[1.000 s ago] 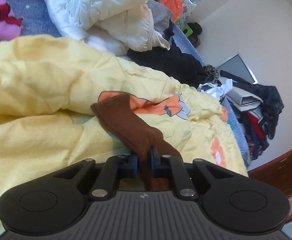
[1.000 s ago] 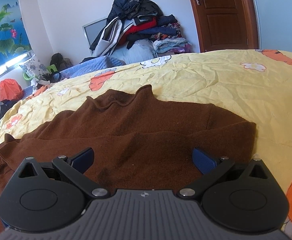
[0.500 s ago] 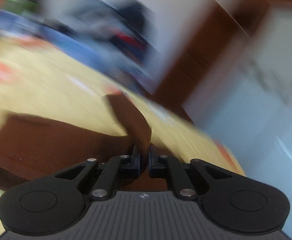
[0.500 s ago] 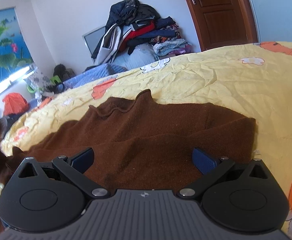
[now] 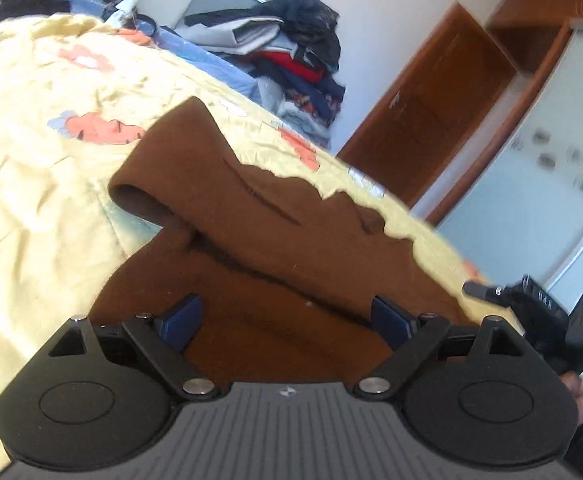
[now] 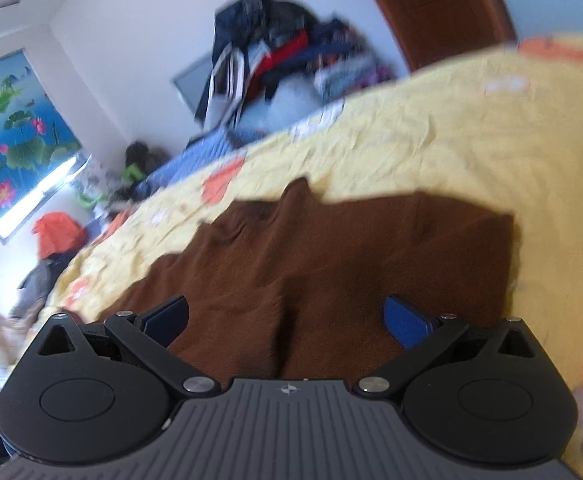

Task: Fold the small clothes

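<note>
A bed covered by a yellow quilt [image 5: 31, 184] printed with orange shapes fills most of both views. Behind it, against a white wall, stands a pile of clothes [image 5: 291, 52], with a brown wooden door [image 5: 423, 120] to the right of the pile. A brown sweater [image 6: 331, 256] lies flat on the quilt, directly ahead of both grippers. In the right wrist view its long axis runs left to right across the bed, with the collar pointing away toward the far wall. In the left wrist view a sleeve [image 5: 195, 176] is folded over the body of the sweater, lying diagonally from lower right to upper left, with its open cuff facing left. The left gripper [image 5: 289, 322] hangs just above the sweater with its blue-padded fingers spread wide, holding nothing. The right gripper [image 6: 287, 320] is likewise spread wide over the sweater's near edge, holding nothing. This view is slightly blurred.
</note>
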